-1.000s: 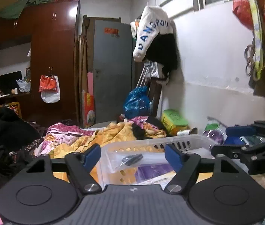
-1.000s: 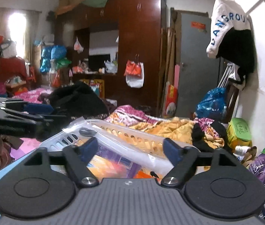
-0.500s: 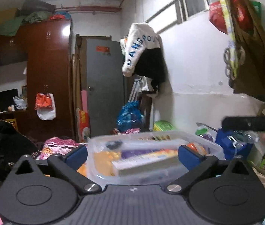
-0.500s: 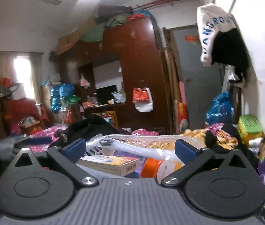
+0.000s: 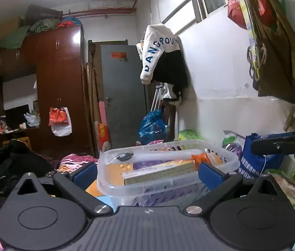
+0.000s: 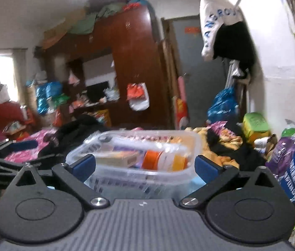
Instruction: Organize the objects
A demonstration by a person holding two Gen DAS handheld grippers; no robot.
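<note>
A clear plastic basket point(image 5: 168, 188) sits right in front of both grippers, seen from the side. It holds a long flat box point(image 5: 160, 172), an orange-capped bottle point(image 6: 164, 159), purple packs and a bagged dark item point(image 5: 124, 156). My left gripper point(image 5: 147, 173) is open wide, its blue pads point(image 5: 83, 172) either side of the basket's near end. My right gripper point(image 6: 145, 166) is open wide too, its pads point(image 6: 207, 168) flanking the basket point(image 6: 139, 179). Neither holds anything. The right gripper shows at the right edge of the left wrist view point(image 5: 283, 144).
Heaped clothes and bedding point(image 6: 220, 142) lie behind the basket. A blue bag point(image 5: 258, 161) and purple packet point(image 6: 281, 156) stand to the right by the white wall. A dark wardrobe point(image 5: 57, 87) and grey door point(image 5: 124, 96) are at the back.
Both grippers have opened wider and dropped lower and closer to the basket, so I now see it from the side instead of from above. The views tilted up.
</note>
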